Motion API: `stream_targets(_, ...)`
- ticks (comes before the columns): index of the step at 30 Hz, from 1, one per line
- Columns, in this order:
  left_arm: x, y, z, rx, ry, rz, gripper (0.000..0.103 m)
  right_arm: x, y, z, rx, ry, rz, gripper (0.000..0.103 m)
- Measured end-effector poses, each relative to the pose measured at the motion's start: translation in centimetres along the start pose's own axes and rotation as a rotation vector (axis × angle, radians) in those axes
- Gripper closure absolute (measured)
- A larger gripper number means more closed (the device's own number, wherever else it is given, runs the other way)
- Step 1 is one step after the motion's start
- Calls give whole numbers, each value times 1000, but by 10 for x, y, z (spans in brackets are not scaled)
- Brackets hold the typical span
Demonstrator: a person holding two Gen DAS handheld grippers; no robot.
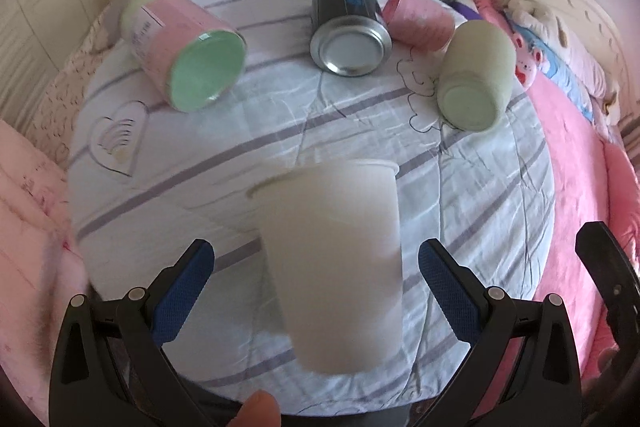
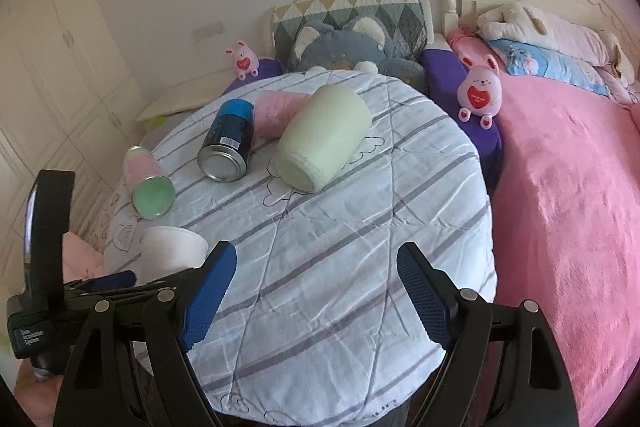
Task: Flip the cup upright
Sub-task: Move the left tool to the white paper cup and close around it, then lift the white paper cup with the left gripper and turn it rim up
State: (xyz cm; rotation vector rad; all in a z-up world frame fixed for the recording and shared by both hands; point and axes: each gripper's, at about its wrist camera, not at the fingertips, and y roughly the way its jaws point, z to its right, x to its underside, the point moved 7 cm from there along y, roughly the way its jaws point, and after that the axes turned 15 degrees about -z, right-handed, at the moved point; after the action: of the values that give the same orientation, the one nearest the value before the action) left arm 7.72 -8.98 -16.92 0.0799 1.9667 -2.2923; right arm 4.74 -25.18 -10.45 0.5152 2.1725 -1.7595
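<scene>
Quilt [image 1: 360, 131] covered the raised surface. White cup [image 1: 332, 263] stood rim-up between the spread fingers of the left gripper [image 1: 316, 291], blurred, contact unclear; in the right wrist view its base was hidden behind that gripper. Right gripper [image 2: 316, 291] gaped empty. Green cup [image 2: 324, 139], blue can [image 2: 228, 143] lay sideways.

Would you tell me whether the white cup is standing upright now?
Upright: the white cup stands with its rim at the top and open mouth facing up, between the open left gripper's blue pads, which do not touch it.
</scene>
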Motion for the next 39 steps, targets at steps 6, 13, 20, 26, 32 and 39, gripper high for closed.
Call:
stream_targets(6, -3, 8, -4, 30, -15, -21, 0, -6, 7, 1, 0, -3, -14, 19)
stream_targets(13, -6, 9, -21, 46, -11, -20, 20, -7, 14, 0, 0, 3, -28, 19)
stream_targets(20, -12, -10, -23, 20, 87, 64, 30, -8, 13, -3, 7, 3, -24, 19)
stream_targets(26, -22, -46, -17, -25, 176, 328, 30, -5, 10, -3, 9, 12, -22, 19)
stream_targets(32, -27, -45, -17, -88, 223, 524, 30, -1, 7, -4, 18, 11, -24, 19)
stream_targets(39, -9, -32, -18, -167, 270, 618, 30, 2, 0, -2, 34, 16, -16, 19)
